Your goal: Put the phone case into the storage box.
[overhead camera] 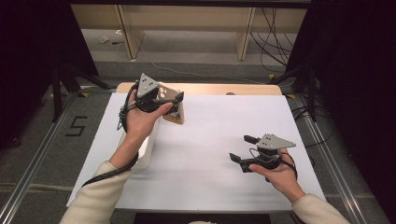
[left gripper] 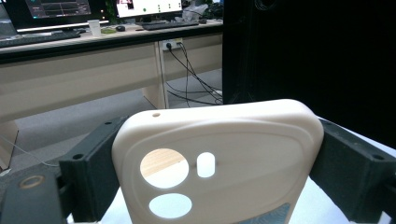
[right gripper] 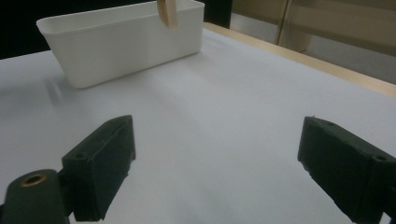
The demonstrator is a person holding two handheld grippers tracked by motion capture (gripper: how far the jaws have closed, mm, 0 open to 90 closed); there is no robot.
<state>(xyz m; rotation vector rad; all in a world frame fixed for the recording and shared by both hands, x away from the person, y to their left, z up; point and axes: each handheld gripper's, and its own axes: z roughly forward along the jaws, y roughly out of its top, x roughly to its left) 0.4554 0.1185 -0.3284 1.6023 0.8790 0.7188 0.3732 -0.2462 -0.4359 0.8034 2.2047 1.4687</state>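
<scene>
A cream phone case (left gripper: 243, 144) with round and oval camera cutouts is clamped between the black jaws of my left gripper (left gripper: 219, 172). In the high view my left gripper (overhead camera: 176, 103) holds the phone case (overhead camera: 173, 116) in the air above the table's far left part. My right gripper (overhead camera: 239, 148) hovers low over the white table cover (overhead camera: 215, 126) at the front right, with its jaws wide apart and nothing between them. In the right gripper view my right gripper (right gripper: 215, 163) faces the bin, and the phone case's lower end (right gripper: 167, 14) hangs above it.
A white rectangular bin (overhead camera: 142, 151) stands at the table's left, partly under the left forearm; its long wall (right gripper: 121, 44) shows in the right gripper view. The wooden table edge (overhead camera: 210, 88) runs along the far side. Desks, cables and black curtains lie beyond.
</scene>
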